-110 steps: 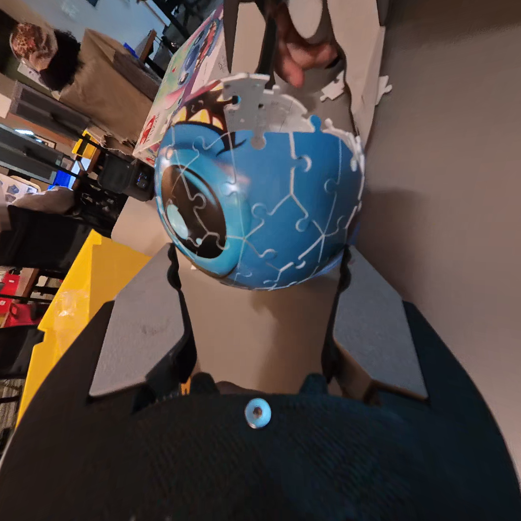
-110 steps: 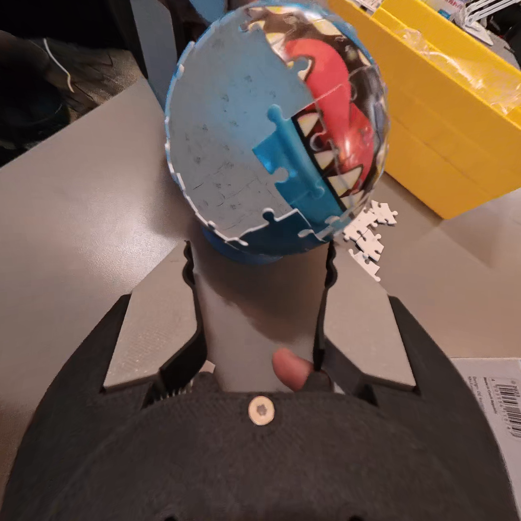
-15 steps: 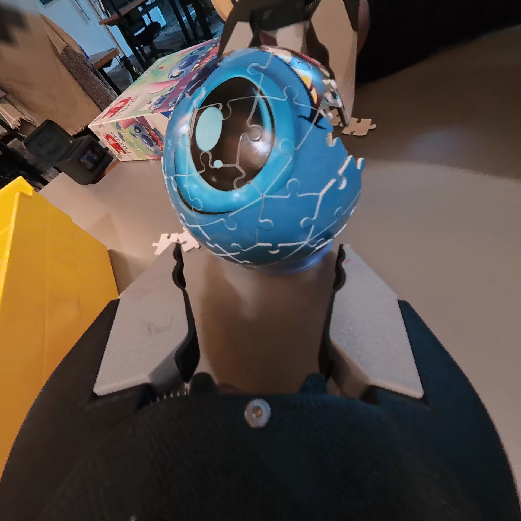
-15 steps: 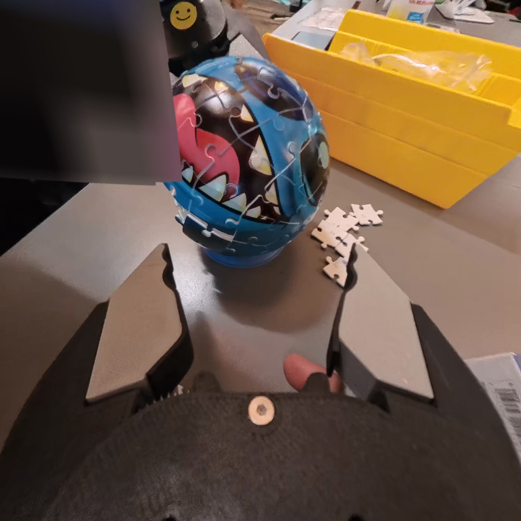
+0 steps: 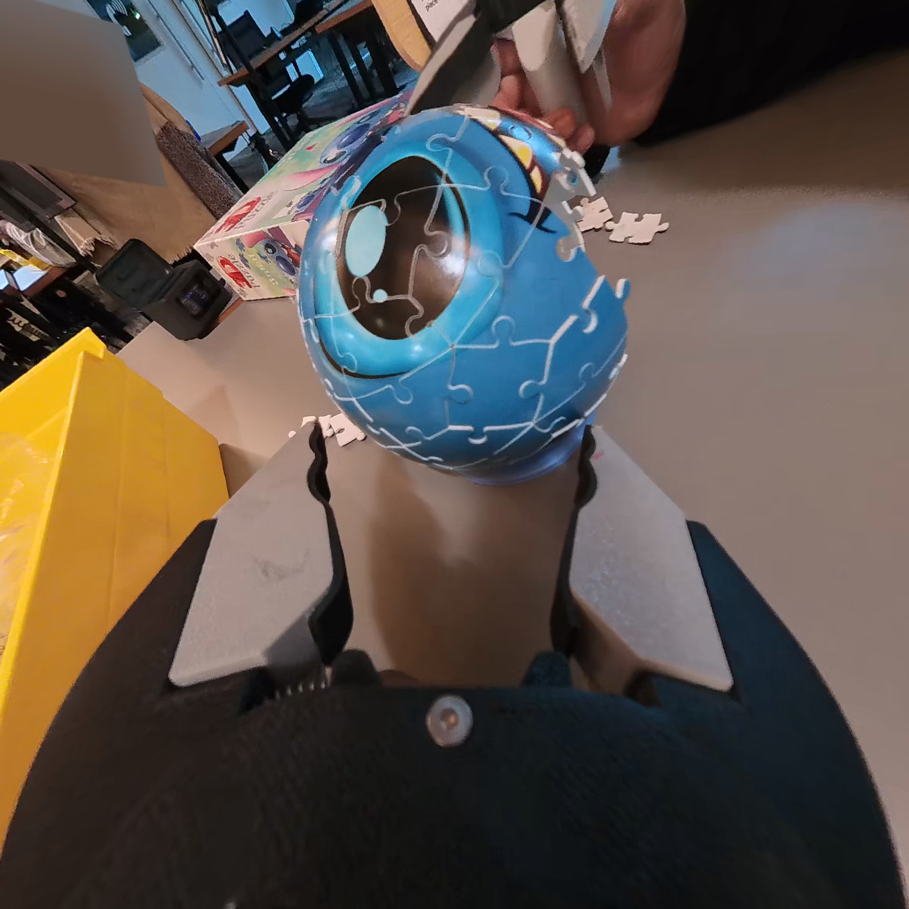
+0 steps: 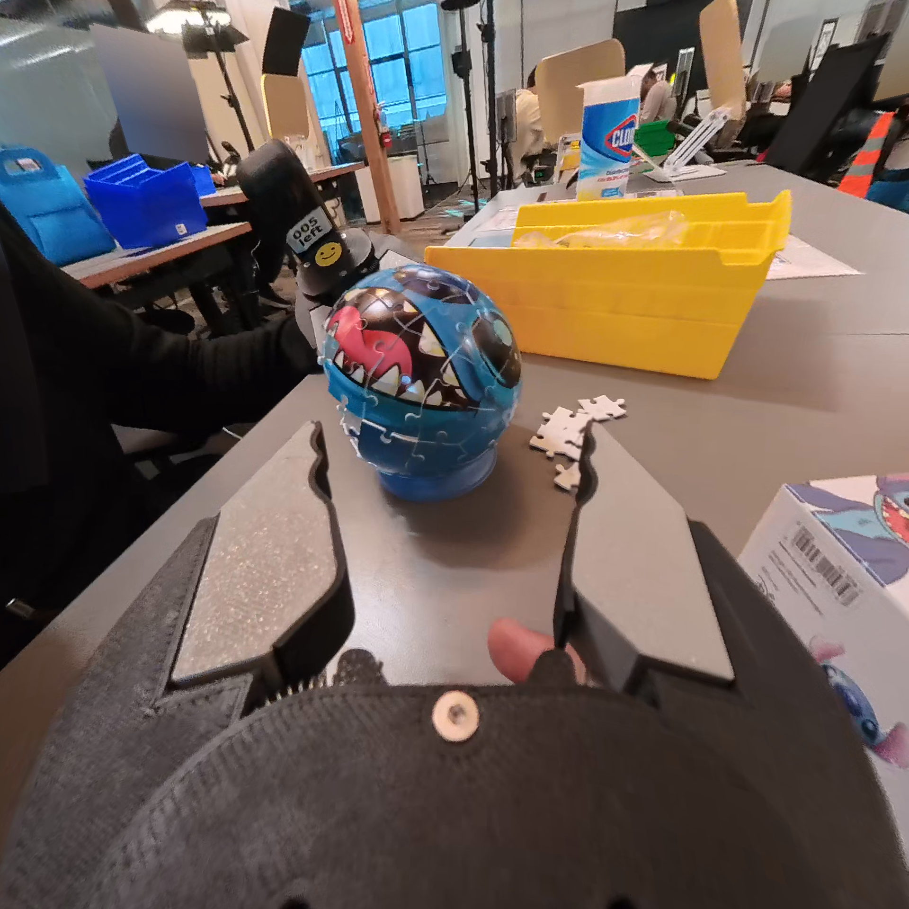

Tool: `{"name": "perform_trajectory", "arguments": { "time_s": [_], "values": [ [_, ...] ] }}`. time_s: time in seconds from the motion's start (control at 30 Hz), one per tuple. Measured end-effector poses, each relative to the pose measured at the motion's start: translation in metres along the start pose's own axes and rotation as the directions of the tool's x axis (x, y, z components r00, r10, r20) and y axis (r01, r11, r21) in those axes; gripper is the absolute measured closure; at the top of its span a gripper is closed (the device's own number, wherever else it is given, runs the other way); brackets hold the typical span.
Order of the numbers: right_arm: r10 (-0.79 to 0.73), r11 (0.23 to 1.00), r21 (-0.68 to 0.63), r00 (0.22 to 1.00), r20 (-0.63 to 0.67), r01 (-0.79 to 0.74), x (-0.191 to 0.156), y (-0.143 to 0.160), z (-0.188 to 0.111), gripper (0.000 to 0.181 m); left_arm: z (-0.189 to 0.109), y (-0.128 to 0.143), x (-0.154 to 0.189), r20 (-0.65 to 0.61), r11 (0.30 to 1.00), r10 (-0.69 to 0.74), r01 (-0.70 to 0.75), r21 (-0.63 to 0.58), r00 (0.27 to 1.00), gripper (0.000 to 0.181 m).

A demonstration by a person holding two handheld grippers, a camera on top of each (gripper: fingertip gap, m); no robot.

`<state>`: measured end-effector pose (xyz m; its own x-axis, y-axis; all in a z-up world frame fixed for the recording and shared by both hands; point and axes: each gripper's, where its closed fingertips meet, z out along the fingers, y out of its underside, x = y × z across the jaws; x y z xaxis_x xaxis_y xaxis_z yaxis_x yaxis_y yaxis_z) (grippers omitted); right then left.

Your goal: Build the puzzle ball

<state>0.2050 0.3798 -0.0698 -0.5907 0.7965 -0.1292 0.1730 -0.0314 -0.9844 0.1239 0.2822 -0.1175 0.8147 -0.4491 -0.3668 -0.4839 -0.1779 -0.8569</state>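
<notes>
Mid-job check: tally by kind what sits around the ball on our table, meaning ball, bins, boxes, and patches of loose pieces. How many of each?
Puzzle ball: 1
Yellow bin: 1
Puzzle box: 1
Loose-piece patches: 2, the second on the ball's other side; single pieces are too overlapped to count
Total: 5

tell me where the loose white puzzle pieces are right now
In the right wrist view the loose white puzzle pieces lie on the grey table, right of the blue puzzle ball, before the yellow plastic bin.
</notes>
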Motion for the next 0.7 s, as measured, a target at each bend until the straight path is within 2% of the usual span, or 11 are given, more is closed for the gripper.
{"name": "perform_trajectory", "arguments": {
  "time_s": [0.13,0.27,0.37,0.5,0.57,0.63,0.7],
  "values": [
    [0.017,1.0,-0.006,1.0,-0.007,-0.017,0.004,0.006,0.004,0.083,-0.002,-0.002,-0.001,-0.003,1.0,-0.016,0.016,0.017,1.0,0.08],
    [-0.04,0.991,-0.122,0.998,0.056,0.046,-0.012,0.023,0.018,0.079,-0.001,-0.001,0.0,-0.024,1.0,-0.026,0.027,0.013,0.999,0.08],
    [-0.044,0.973,-0.218,0.991,0.124,0.071,-0.021,0.035,0.031,0.077,0.002,0.003,0.007,-0.089,0.999,-0.037,0.035,-0.025,0.995,0.078],
    [0.151,0.973,-0.206,0.966,0.212,-0.107,-0.026,0.022,0.039,0.076,-0.002,0.004,0.013,-0.19,0.994,-0.105,0.099,-0.042,0.976,0.079],
    [0.3,0.942,-0.21,0.936,0.182,-0.261,-0.014,0.016,0.037,0.088,-0.008,0.006,0.004,-0.188,0.977,-0.213,0.202,-0.072,0.959,0.08],
    [0.406,0.911,-0.171,0.889,0.213,-0.376,-0.011,0.005,0.033,0.084,-0.018,-0.001,0.003,-0.231,0.94,-0.342,0.328,-0.097,0.911,0.078],
    [0.47,0.883,-0.127,0.85,0.238,-0.453,-0.008,-0.006,0.028,0.089,-0.027,-0.017,-0.006,-0.24,0.89,-0.453,0.448,-0.078,0.858,0.079]
  ]
}}
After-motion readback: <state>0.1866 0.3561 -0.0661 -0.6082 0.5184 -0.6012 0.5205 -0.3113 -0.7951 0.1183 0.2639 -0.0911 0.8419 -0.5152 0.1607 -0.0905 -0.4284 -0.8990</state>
